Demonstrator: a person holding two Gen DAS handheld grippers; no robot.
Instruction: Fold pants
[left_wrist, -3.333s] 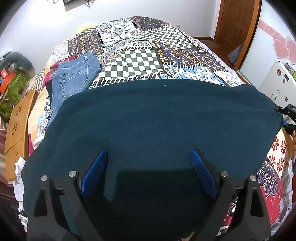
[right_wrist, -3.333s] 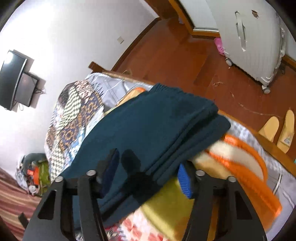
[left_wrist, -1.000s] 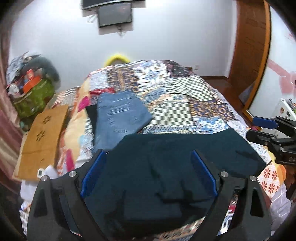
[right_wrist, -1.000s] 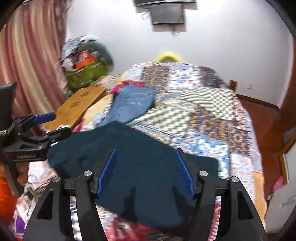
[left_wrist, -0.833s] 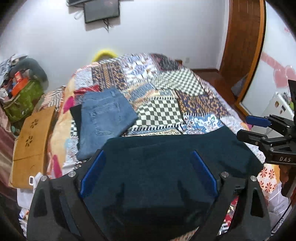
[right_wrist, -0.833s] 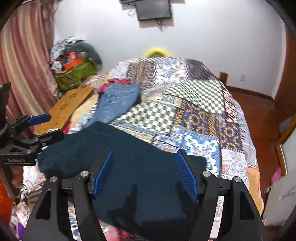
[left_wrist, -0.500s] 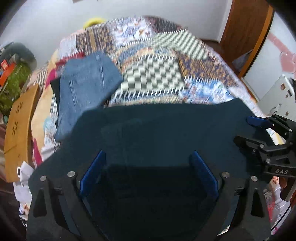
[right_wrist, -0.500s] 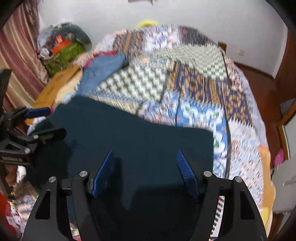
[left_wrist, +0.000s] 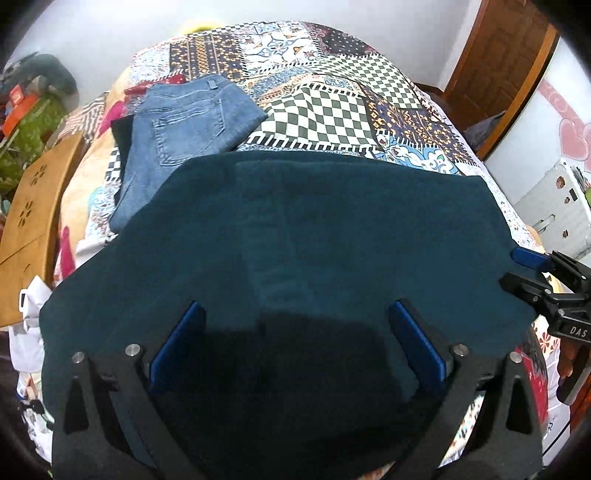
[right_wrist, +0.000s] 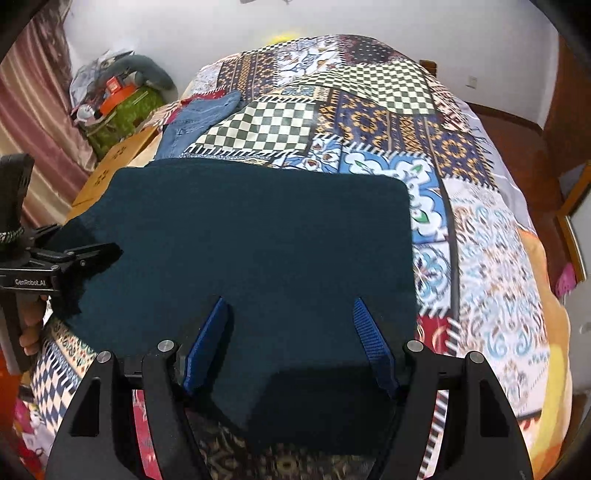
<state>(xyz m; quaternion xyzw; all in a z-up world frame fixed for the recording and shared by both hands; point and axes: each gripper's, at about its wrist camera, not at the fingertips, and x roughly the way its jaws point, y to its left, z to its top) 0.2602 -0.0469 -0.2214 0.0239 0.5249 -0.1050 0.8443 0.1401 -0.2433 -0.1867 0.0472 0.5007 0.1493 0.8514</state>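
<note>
Dark teal pants (left_wrist: 314, 236) lie folded flat on the near end of the patchwork bed (left_wrist: 332, 110). My left gripper (left_wrist: 295, 306) hangs over their near left part, pointing steeply down. Its jaws are opening wide, with the cloth under and between the blue pads (left_wrist: 177, 347), which do not press on it. My right gripper (right_wrist: 289, 301) stands open over the near right part of the pants (right_wrist: 258, 236), its pads (right_wrist: 373, 343) apart from the fabric. Each gripper also shows at the edge of the other's view, the left gripper (right_wrist: 92, 254) and the right gripper (left_wrist: 532, 273).
Folded blue jeans (left_wrist: 184, 125) lie on the bed's far left over a dark garment. A wooden board (left_wrist: 29, 206) stands beside the bed on the left, with a pile of bags (right_wrist: 118, 96) behind it. A white suitcase (left_wrist: 554, 214) and a brown door (left_wrist: 495, 55) are at the right.
Both grippers have come down and tipped further downward toward the teal pants, which now fill more of each view. The left jaws stand slightly wider. The pants have stayed flat on the bed.
</note>
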